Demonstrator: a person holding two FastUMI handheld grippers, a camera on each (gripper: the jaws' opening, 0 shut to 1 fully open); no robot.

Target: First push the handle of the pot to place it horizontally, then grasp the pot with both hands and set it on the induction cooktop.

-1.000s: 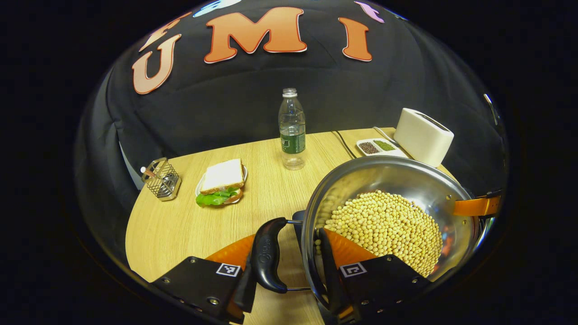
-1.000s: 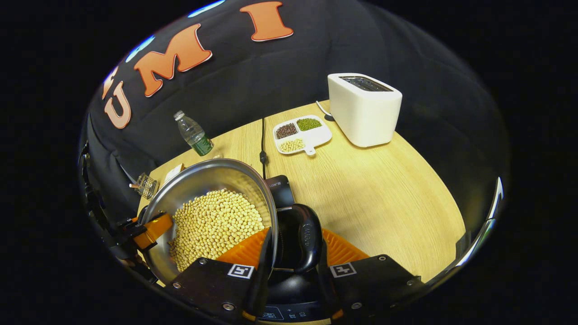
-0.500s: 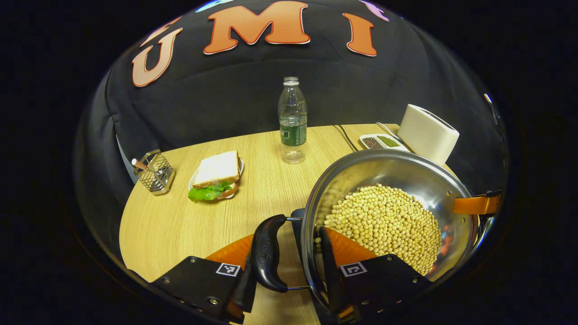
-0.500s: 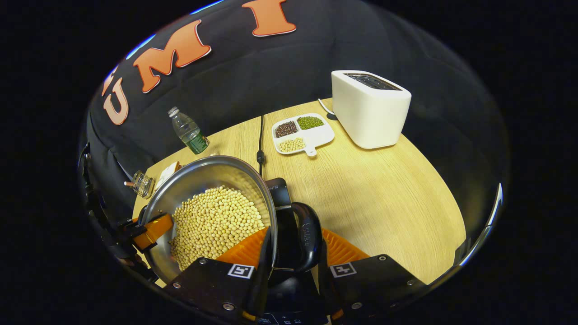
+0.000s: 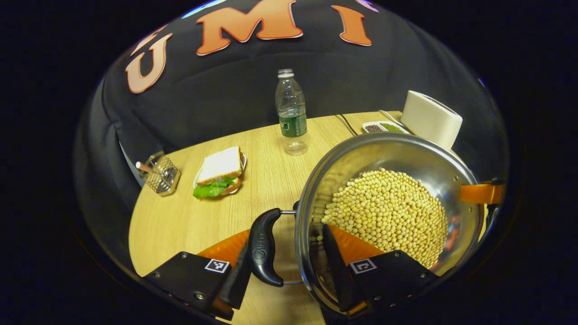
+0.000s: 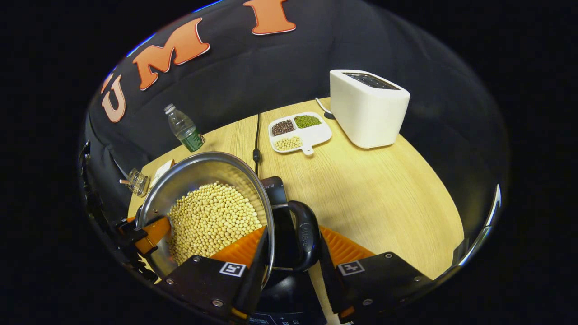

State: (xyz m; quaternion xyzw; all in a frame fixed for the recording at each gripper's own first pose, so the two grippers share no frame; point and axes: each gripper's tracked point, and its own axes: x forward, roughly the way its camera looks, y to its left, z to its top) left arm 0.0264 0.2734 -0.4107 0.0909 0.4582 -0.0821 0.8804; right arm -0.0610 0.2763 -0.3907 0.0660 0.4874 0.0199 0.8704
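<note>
Steel pot (image 5: pixel 388 216): held off the worktop (image 5: pixel 189 216) between both grippers, heaped with pale yellow beans (image 5: pixel 388 216); in the right gripper view it hangs just above the black cooktop (image 6: pixel 275 192), whose corner shows beyond the rim.
Left gripper (image 5: pixel 289 266): fingers clamped across the pot's rim and its black loop handle (image 5: pixel 264 248), one finger outside the handle, the other inside the pot wall among the beans.
Right gripper (image 6: pixel 289 266): fingers closed the same way on the opposite handle (image 6: pixel 305 234), one inside the rim, one outside.
Spill risk: the beans lie close to the rim; if one hand drops lower than the other, the pot would tilt and beans would likely roll out.
Slip risk: each grip covers a thin rim and a smooth rounded handle; a heavy load could make the pot rotate or slide in the fingers.
Landing risk: set down off centre, the pot might overhang the cooktop's edge or catch the black cord (image 6: pixel 257 135) running behind it.
Hidden: the pot's underside, most of the cooktop's surface and the gap between them lie under the pot and fingers.
Hard to tell: whether the inner fingers (image 5: pixel 336 266) press steel or only beans.
Bystanders: bottle (image 5: pixel 291 113), sandwich (image 5: pixel 219 174), toaster (image 6: pixel 368 108) and sorted-bean tray (image 6: pixel 298 133) stand well apart.
</note>
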